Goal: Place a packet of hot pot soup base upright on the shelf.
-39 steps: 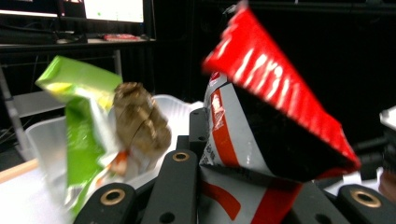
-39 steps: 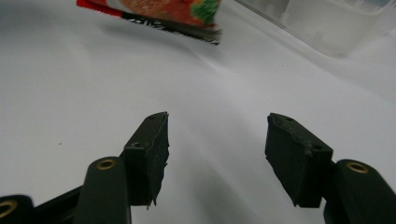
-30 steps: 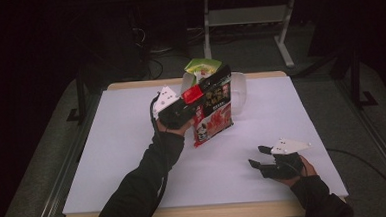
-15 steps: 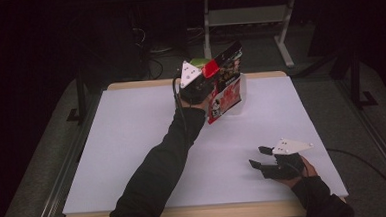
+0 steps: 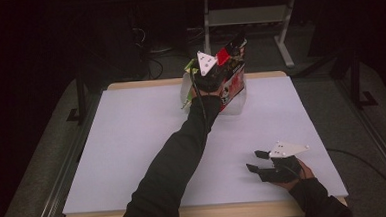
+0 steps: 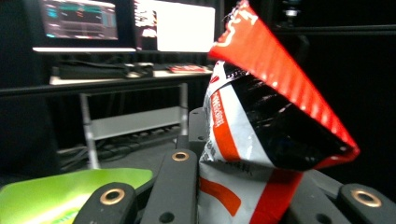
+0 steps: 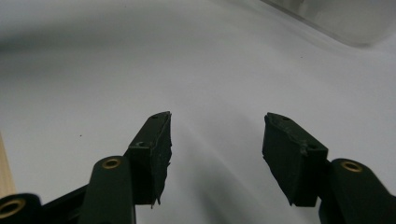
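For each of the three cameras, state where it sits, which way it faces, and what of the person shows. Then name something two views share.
High view: above the table's near side, looking forward and down; both forearms, left gripper, right gripper.
Left gripper view: rides the left gripper, looking level at desks; its jaws clamp the snack bag.
Right gripper view: rides the right gripper, facing the tabletop; jaws open, nothing between.
Shared: the snack bag in high and left gripper views.
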Demonstrator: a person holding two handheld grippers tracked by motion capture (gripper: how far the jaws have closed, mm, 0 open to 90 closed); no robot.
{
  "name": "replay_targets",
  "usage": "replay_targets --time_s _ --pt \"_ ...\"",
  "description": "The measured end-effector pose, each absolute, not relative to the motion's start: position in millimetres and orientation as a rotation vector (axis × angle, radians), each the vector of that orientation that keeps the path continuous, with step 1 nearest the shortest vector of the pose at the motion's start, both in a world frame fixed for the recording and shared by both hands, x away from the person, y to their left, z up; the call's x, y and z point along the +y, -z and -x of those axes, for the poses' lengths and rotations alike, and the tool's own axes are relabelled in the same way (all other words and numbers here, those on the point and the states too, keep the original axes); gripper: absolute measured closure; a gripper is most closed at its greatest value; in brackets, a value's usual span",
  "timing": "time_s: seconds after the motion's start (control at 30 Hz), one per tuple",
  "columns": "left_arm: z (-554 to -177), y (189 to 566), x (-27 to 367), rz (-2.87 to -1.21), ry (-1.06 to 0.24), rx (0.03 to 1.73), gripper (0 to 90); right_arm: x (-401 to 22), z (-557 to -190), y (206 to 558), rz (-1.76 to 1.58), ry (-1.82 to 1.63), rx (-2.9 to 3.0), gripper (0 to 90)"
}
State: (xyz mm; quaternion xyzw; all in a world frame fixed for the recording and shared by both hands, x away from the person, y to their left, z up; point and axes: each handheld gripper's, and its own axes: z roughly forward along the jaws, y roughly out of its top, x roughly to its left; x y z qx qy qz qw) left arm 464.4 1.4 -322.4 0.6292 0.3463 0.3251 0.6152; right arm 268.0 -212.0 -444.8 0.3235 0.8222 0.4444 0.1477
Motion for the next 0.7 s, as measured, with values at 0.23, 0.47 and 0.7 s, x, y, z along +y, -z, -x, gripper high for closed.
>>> replay_targets --time_s 0.23,0.47,0.7 --pt "-467 335 -10 -1.391 -0.817 0.840 81.0 -211 -266 445 -0.937 -1.276 2.369 41.7" --pt "-470 351 -11 -1.314 -0.854 0.819 80.8 -208 -264 445 -0.908 -1.277 2.385 41.7" --pt "-471 363 -17 -1.382 -0.871 0.729 79.4 -206 -264 446 -0.905 -1.278 2.392 41.7"
